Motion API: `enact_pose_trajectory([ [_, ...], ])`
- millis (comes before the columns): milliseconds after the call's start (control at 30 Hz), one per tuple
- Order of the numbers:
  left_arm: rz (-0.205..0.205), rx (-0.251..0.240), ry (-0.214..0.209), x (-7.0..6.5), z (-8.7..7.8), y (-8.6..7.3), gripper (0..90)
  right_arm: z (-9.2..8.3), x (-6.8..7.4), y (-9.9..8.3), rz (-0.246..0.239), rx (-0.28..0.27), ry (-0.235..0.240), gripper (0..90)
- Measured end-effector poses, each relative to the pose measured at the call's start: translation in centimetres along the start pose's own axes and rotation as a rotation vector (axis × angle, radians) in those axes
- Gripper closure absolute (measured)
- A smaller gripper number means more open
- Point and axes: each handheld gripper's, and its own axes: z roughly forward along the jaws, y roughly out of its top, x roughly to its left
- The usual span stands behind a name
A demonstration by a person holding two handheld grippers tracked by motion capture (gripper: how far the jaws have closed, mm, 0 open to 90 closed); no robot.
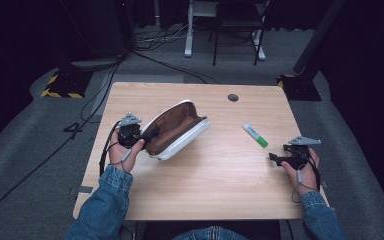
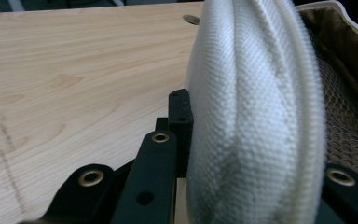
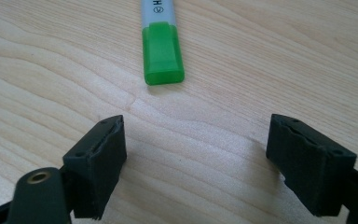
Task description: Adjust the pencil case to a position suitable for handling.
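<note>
A white fabric pouch [image 1: 180, 131] with a brown lining lies unzipped and gaping on the wooden table [image 1: 205, 180], left of centre. My left gripper [image 1: 149, 134] is shut on the pouch's near left end. In the left gripper view the woven white wall [image 2: 256, 93] sits between the jaws of the left gripper [image 2: 256, 154], with the mesh lining [image 2: 345, 126] to its right. A white marker with a green cap [image 1: 255, 135] lies right of centre. My right gripper [image 1: 275, 159] rests open just short of it, and the green cap [image 3: 163, 58] lies ahead of the spread jaws of the right gripper [image 3: 203, 156].
A round cable hole [image 1: 233, 97] sits near the table's far edge. Beyond the table stand a chair [image 1: 237, 25] and desk legs, with cables on the grey floor. Black stand bases [image 1: 62, 85] flank the far corners.
</note>
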Motion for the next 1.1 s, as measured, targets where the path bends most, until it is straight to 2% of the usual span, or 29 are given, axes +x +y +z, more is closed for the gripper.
enact_pose_trajectory([
  [33, 0.008, 0.005, -0.021, -0.6, 0.2, 0.1, 83.4, 0.0, 0.0, 0.0, 0.0, 0.0, 0.0, 19.8],
  [133, 0.019, 0.011, -0.037, -1.2, 0.3, 0.1, 83.4, 0.0, 0.0, 0.0, 0.0, 0.0, 0.0, 19.8],
  [200, 0.034, 0.02, -0.062, -2.0, 0.7, 0.1, 83.4, 0.0, 0.0, 0.0, 0.0, 0.0, 0.001, 19.8],
  [600, 0.085, 0.075, -0.161, -4.8, 2.4, -0.3, 83.3, 0.0, 0.0, 0.0, -0.001, 0.0, 0.001, 19.8],
  [1100, 0.156, 0.125, -0.242, -7.4, 3.9, -1.1, 83.1, 0.0, 0.0, 0.0, -0.002, 0.0, 0.002, 19.8],
])
